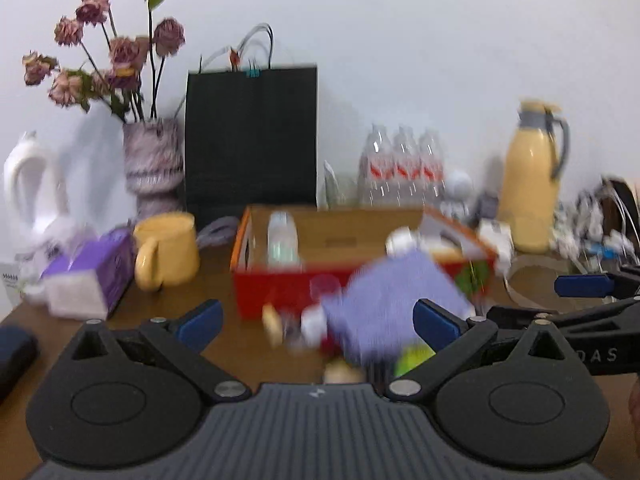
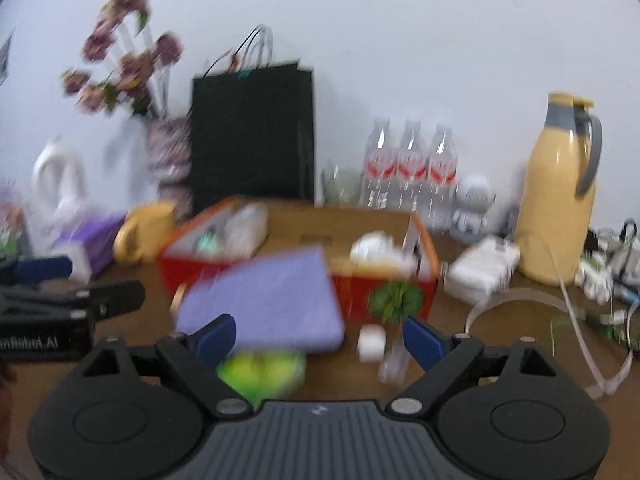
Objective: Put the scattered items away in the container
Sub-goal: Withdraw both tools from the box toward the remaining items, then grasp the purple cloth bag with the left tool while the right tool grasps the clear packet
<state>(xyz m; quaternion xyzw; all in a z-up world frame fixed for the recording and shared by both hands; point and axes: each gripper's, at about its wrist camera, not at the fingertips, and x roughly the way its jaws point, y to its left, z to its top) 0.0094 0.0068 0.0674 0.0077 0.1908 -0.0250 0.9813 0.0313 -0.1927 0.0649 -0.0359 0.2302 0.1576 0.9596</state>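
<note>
A red open cardboard box (image 1: 280, 292) (image 2: 420, 280) stands mid-table with a plastic bottle (image 1: 282, 240) and white items inside. In front of it lie a purple cloth-like pad (image 1: 388, 304) (image 2: 268, 304), a green object (image 1: 412, 358) (image 2: 264, 372), a small white piece (image 2: 372, 342) and other small blurred items. My left gripper (image 1: 320, 324) is open above these items. My right gripper (image 2: 320, 334) is open too, its left finger by the purple pad's front edge. Both views are motion-blurred.
Along the back wall stand a flower vase (image 1: 152, 168), a black paper bag (image 1: 252, 140), water bottles (image 1: 400, 168) and a yellow thermos (image 1: 532, 176). A yellow mug (image 1: 166, 248) and a purple tissue box (image 1: 92, 276) stand left. Cables (image 2: 600, 280) lie right.
</note>
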